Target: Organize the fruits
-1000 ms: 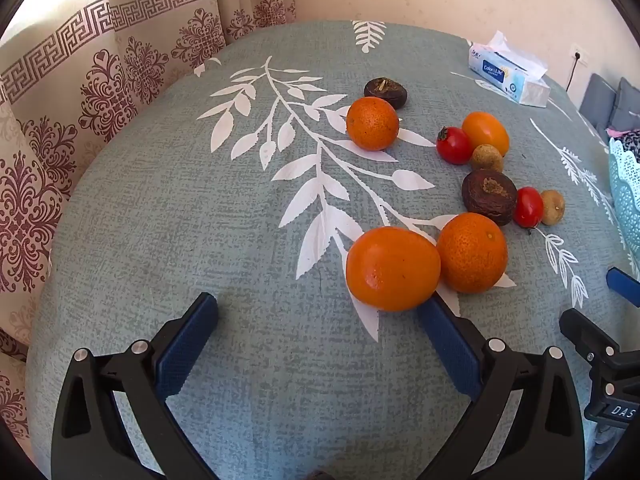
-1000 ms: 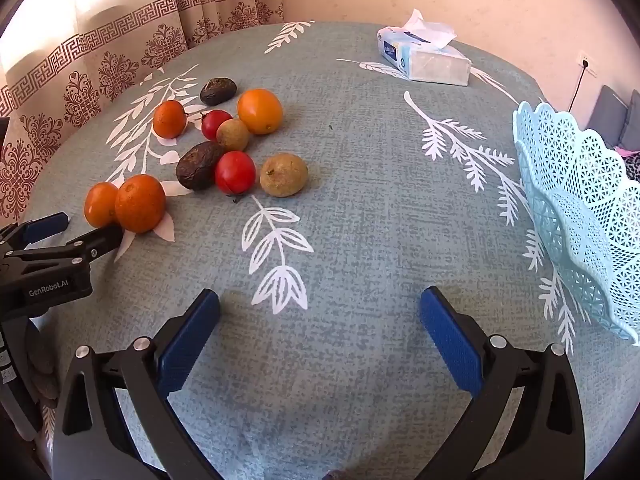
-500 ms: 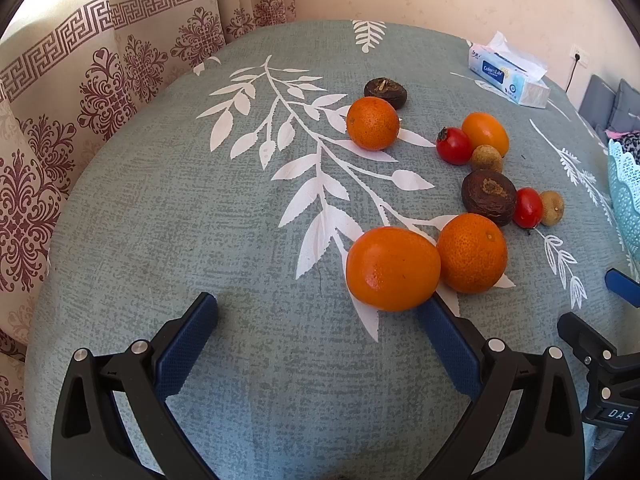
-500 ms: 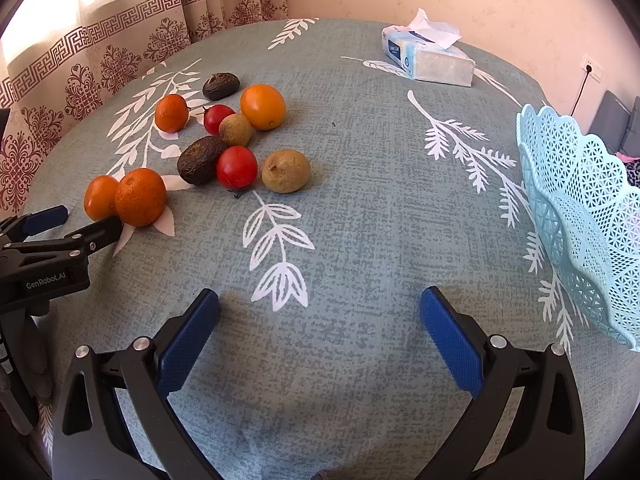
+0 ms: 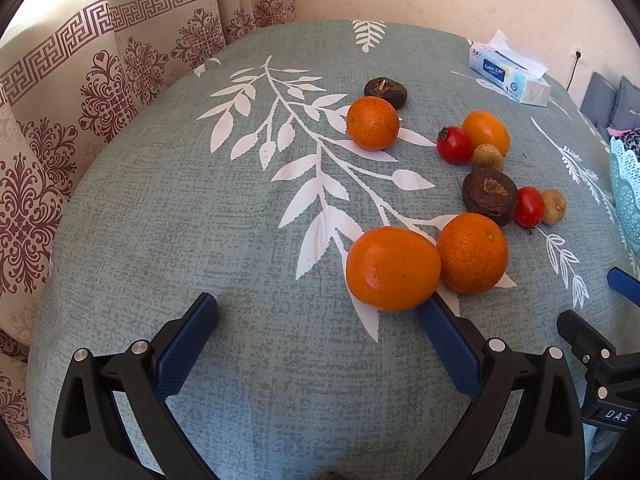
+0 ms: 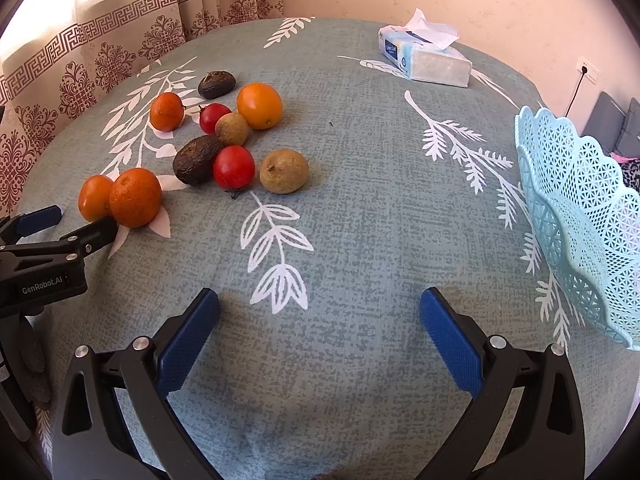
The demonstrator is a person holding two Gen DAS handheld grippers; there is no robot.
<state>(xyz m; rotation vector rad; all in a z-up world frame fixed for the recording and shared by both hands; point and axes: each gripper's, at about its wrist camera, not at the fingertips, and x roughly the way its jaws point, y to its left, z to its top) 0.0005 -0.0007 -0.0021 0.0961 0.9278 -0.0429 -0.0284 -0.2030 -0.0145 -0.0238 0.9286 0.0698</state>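
Several fruits lie on a grey-green tablecloth (image 5: 200, 216). Nearest my left gripper (image 5: 318, 312) is a big orange (image 5: 392, 268), touching the tip of its right finger, with a second orange (image 5: 472, 253) beside it. The left gripper is open and holds nothing. Farther off lie a third orange (image 5: 372, 123), two dark brown fruits (image 5: 490, 196), red tomatoes (image 5: 454, 145) and small tan fruits (image 5: 553, 207). My right gripper (image 6: 319, 312) is open over bare cloth, with a tan fruit (image 6: 284, 171) and a tomato (image 6: 233, 167) ahead to the left. A light blue lattice basket (image 6: 580, 216) stands at the right.
A tissue pack (image 6: 426, 58) lies at the far side of the table. Patterned curtains (image 5: 80, 92) hang along the left edge. The left gripper's body (image 6: 44, 264) shows at the left of the right wrist view. A wall socket (image 6: 587, 69) is at the far right.
The right gripper has drifted a little forward and left, so the fruits and the basket look slightly nearer. The left gripper has barely moved.
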